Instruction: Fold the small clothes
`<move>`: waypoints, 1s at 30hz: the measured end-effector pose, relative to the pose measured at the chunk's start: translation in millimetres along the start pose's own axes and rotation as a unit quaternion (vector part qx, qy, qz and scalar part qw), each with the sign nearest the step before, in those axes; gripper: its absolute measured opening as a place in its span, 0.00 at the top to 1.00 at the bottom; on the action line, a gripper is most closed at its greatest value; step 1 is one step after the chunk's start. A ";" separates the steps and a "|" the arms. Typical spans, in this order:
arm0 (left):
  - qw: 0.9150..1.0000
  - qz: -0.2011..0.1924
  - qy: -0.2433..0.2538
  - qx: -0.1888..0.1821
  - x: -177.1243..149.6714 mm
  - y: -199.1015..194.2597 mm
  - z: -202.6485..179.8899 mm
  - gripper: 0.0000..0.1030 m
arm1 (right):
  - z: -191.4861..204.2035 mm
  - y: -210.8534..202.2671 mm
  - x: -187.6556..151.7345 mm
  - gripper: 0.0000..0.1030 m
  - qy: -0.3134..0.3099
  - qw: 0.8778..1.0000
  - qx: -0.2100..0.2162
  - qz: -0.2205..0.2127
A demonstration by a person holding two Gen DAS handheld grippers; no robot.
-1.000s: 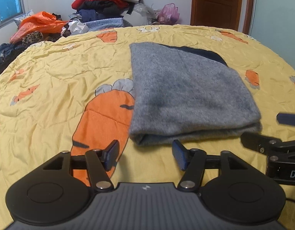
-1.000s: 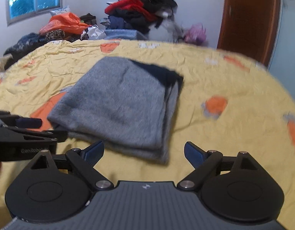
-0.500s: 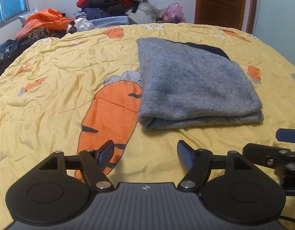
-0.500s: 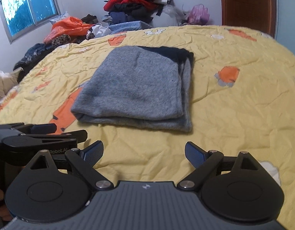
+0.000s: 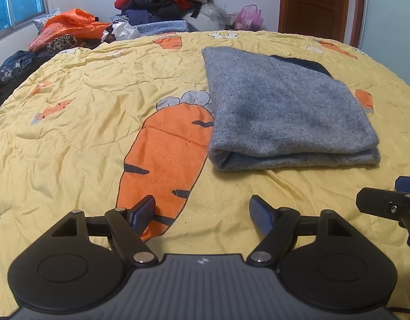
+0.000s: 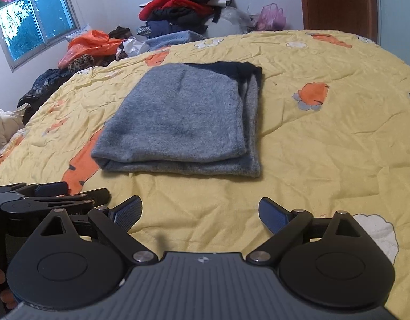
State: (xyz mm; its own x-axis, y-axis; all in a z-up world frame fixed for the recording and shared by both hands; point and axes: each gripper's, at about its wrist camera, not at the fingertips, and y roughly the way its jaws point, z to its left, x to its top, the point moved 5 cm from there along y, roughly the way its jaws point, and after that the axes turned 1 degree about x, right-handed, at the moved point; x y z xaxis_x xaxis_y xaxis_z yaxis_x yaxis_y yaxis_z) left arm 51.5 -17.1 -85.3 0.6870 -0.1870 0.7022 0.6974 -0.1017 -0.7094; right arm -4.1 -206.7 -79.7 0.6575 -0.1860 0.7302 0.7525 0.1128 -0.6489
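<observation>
A grey knitted garment (image 5: 284,112) lies folded in a neat rectangle on the yellow carrot-print bedspread (image 5: 98,112), with a dark navy part showing at its far edge. It also shows in the right wrist view (image 6: 183,122). My left gripper (image 5: 203,214) is open and empty, held above the bedspread a short way in front of the garment's near fold. My right gripper (image 6: 199,214) is open and empty, also short of the near fold. The right gripper appears at the right edge of the left wrist view (image 5: 386,208); the left gripper appears at the left of the right wrist view (image 6: 45,197).
A pile of red, black and blue clothes (image 5: 162,2) is heaped against the far wall. An orange bag (image 5: 69,26) and dark clothes lie at the far left by a window. A wooden door (image 5: 314,2) stands at the back right.
Both grippers have drawn back from the folded garment toward the near side of the bed. The garment has stayed flat and folded. Both grippers stayed open.
</observation>
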 end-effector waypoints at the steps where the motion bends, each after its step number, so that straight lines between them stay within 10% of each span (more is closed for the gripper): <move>1: 1.000 -0.001 -0.001 0.000 0.0 -0.2 -0.1 0.25 | -0.6 0.3 -0.5 0.07 -0.002 1.000 -0.002 -0.001; 30: 0.998 -0.049 -0.027 0.015 -11.9 10.8 8.9 0.00 | 1.1 21.6 -18.3 0.00 -0.089 0.993 -0.067 -0.031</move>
State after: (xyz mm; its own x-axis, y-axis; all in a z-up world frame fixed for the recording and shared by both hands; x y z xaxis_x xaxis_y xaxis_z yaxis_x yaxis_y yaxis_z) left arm 52.7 -7.3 -100.7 0.6241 -0.1243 0.7714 0.7674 -0.0883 -0.6351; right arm 0.1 -199.7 -106.8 0.6148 -0.0118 0.7886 0.7882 -0.0261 -0.6149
